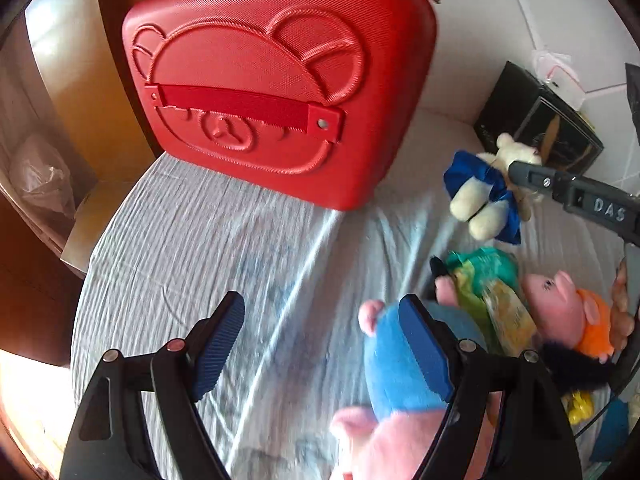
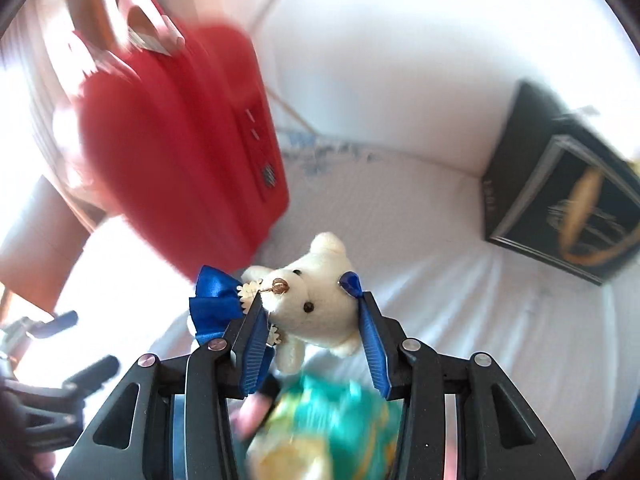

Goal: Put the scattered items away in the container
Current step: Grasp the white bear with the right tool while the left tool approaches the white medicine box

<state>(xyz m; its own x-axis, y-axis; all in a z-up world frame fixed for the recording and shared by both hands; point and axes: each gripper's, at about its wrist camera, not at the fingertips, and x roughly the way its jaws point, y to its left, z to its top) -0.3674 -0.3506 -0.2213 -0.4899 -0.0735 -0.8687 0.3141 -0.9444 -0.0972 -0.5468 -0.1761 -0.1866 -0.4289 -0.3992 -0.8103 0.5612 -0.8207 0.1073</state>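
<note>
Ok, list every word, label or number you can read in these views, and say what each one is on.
"DAS": on the right gripper, along its dark arm, in the left wrist view.
Black box: gold emblem and small side print, too blurred to read.
Red case: only an embossed bear face, no words.

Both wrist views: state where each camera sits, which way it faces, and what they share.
Left wrist: rides the left hand-held gripper, facing down over the bed sheet toward the closed red case; its open fingers show, a blue-and-pink plush beside one.
Right wrist: rides the right hand-held gripper, facing down; its fingers flank the white teddy bear.
Shared: red case, bear, black box, each other's gripper.
</note>
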